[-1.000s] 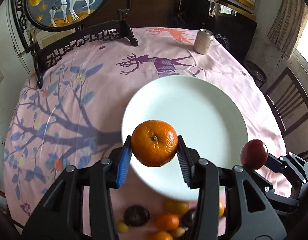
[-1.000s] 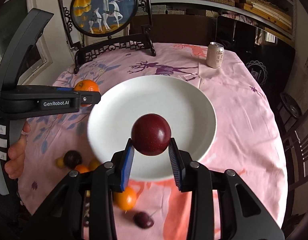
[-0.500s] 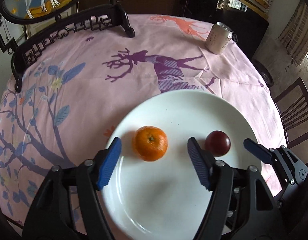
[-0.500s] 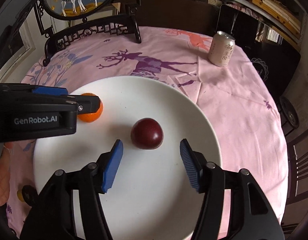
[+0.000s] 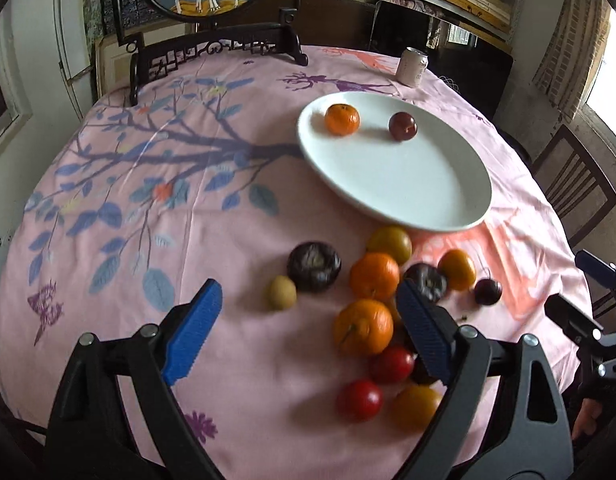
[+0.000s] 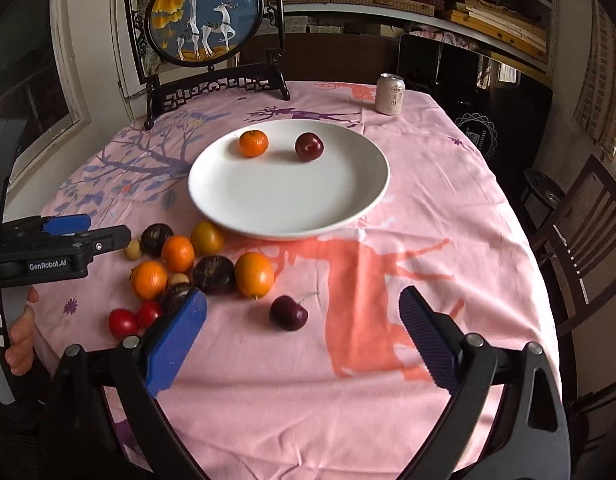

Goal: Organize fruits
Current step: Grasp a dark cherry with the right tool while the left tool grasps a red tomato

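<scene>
A white plate [image 6: 288, 204] holds a mandarin [image 6: 253, 143] and a dark red plum [image 6: 309, 147] at its far side; the plate [image 5: 407, 184], mandarin [image 5: 341, 119] and plum [image 5: 403, 126] also show in the left wrist view. Several loose fruits lie on the pink cloth in front of the plate: mandarins [image 5: 363, 326], dark purple fruits [image 5: 313, 266], red tomatoes [image 5: 359, 400] and a cherry [image 6: 288, 313]. My left gripper [image 5: 308, 332] is open and empty above the pile. My right gripper [image 6: 304, 332] is open and empty, with the cherry just ahead of it.
A drink can [image 6: 390, 93] stands at the table's far right. A framed deer screen on a black stand [image 6: 206, 32] stands at the far edge. A wooden chair [image 6: 579, 216] is at the right of the round table.
Both grippers let go of the mandarin and the plum on the plate, then pulled back and up toward the near edge. The loose fruit pile is in view now.
</scene>
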### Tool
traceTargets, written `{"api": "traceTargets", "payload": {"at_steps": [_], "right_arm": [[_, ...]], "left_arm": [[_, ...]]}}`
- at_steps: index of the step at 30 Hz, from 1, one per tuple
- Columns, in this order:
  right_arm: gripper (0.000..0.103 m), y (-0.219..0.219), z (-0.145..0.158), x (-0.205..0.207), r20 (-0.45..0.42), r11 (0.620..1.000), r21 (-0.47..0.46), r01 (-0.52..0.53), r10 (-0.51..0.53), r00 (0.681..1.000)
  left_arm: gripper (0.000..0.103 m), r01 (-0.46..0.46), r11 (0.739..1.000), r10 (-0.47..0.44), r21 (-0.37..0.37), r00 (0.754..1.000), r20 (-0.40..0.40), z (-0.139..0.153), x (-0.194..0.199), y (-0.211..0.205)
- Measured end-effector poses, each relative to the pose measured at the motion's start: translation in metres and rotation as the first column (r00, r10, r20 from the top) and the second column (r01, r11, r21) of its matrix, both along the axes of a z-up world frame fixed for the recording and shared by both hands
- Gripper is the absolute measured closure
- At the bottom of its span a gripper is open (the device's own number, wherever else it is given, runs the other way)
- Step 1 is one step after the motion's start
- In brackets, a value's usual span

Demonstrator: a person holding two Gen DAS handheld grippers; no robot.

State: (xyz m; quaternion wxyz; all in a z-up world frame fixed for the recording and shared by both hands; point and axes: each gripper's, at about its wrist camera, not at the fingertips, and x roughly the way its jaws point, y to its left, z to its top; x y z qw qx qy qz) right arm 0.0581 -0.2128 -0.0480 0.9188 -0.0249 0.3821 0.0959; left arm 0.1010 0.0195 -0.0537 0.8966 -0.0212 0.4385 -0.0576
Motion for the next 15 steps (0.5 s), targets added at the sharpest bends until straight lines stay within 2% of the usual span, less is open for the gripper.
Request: {"api": "traceTargets", "payload": {"at_steps": [5,11,12,13,15], "right_arm": [[0.006,0.009,-0.008,-0.014,-0.006,1.000,-0.024,-0.021,0.020,1.000],[0.007,0.017,-0.037,0.001,-0.042,0.998,-0.042,-0.037,0.035,0.999],[0.010,0.017,-0.041,0.006,-0.044,0.998,-0.043,-0.039,0.037,0.998],[0.023,0.018,-0.045,0.011,-0.051,0.998,-0.047,-0.038,0.035,0.998],[0.041,0.018,-0.054,0.024,-0.089,0.998,-0.047,-0.035,0.031,0.996]], "left_arm": [[0.013,-0.016,0.999,0.015,0.050,1.000,0.007,-0.009,-0.034,0.011],[0.013,0.010,0.998,-0.008,0.064,0.999,-0.032,-0.022,-0.056,0.016],[0.013,0.012,0.998,-0.009,0.060,0.999,-0.039,-0.023,-0.058,0.017],[0.013,0.011,0.998,-0.008,0.056,0.999,-0.041,-0.024,-0.060,0.018],[0.013,0.012,0.999,-0.010,0.051,0.999,-0.044,-0.024,-0.061,0.018]]}}
